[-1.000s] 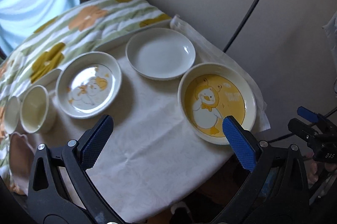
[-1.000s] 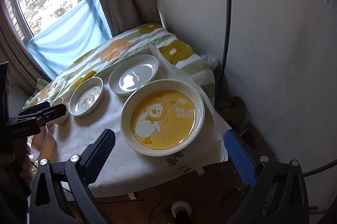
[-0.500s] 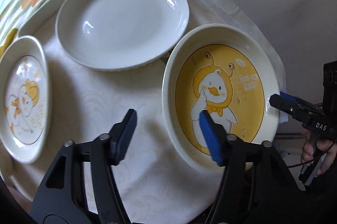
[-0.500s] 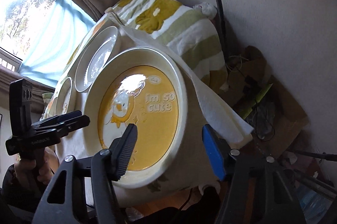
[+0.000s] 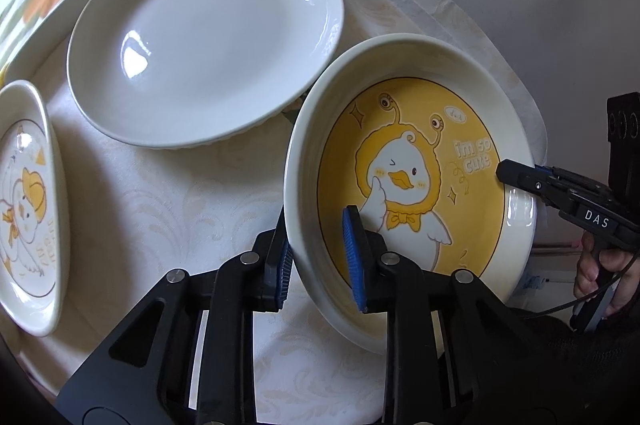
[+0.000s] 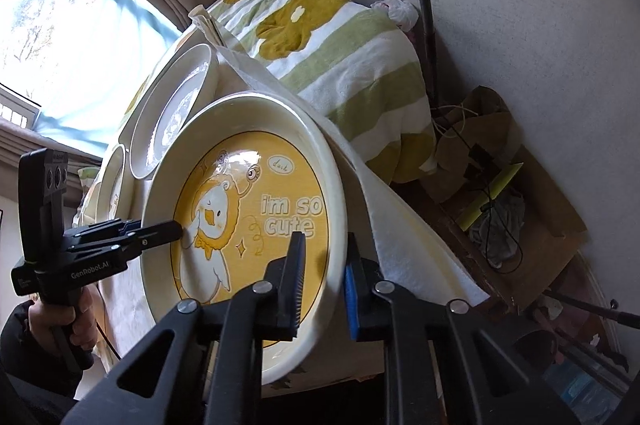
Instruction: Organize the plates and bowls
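My left gripper (image 5: pixel 320 259) and right gripper (image 6: pixel 322 285) each pinch opposite rims of the yellow duck plate (image 5: pixel 412 165) between closed fingers.

Black left gripper (image 5: pixel 320 257), blue ribbed jaws, silver screws, "DAS" lettering

Home room, curtained window (image 6: pixel 60 37), floral striped blanket (image 6: pixel 340 65), tablecloth-covered table (image 5: pixel 180 193)

surface: tbl w/ white cloth (image 5: pixel 168 201) | on it: white plate (image 5: pixel 208 37), yellow duck plate (image 5: pixel 412 181), sm duck plate (image 5: pixel 28 209)
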Tool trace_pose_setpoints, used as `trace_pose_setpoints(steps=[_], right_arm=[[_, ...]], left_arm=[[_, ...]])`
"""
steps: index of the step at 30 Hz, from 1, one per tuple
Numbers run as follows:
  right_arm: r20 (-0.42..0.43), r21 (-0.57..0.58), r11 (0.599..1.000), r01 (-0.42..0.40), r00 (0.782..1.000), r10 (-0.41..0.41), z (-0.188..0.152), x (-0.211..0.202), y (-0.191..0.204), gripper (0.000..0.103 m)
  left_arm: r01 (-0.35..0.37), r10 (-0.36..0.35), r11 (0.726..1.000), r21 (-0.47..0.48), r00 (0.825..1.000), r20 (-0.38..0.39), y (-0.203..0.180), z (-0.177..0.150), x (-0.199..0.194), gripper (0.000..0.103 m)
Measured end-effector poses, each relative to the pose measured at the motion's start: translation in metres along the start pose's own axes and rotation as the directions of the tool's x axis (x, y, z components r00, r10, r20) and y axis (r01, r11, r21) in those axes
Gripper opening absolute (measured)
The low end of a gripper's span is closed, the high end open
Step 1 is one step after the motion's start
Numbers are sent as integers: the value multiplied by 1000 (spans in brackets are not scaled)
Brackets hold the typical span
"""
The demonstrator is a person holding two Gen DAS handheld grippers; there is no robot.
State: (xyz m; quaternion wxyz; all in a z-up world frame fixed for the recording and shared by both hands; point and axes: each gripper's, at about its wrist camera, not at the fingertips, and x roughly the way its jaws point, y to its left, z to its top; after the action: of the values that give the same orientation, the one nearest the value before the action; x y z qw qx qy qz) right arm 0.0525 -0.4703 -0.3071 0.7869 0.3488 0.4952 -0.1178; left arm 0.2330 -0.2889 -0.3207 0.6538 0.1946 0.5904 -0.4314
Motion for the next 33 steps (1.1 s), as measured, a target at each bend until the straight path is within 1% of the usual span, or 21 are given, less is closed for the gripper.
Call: trace_pose_setpoints(steps=[6,13,16,20,23,26,29,33], right_arm=[[-9,-26,1000,4,1000,-4,1,0,2,16],[5,-72,997,14,1000,-14,-1,-7,8,16],[12,-115,993,20,1000,-19,-1,-11,14,16],[16,-169,986,1,1000,1,-1,-18,27,16],[17,-227,974,-16,1000,21,-2,-25,45,16],[8,-300,953,-40,999,45,-3,-31,71,16],[-23,-376,924,-77,997,73,-5,-32,102,16],[-81,-471,871,-136,991,111,-17,-23,148,16]], left_arm=[[-40,39,999,37,999,17,-3,-2,-8,21],[-43,41,998,36,998,53,-7,-12,-16,21],[-43,42,999,16,996,79,-12,-27,-32,21],[-44,49,998,-35,989,140,-2,-35,-52,21],[-52,68,995,-84,979,190,5,-52,-76,21],[-69,102,987,-147,968,231,13,-75,-104,21],[-89,149,969,-230,955,258,25,-103,-130,21],[-117,217,933,-340,936,276,45,-148,-158,21]])
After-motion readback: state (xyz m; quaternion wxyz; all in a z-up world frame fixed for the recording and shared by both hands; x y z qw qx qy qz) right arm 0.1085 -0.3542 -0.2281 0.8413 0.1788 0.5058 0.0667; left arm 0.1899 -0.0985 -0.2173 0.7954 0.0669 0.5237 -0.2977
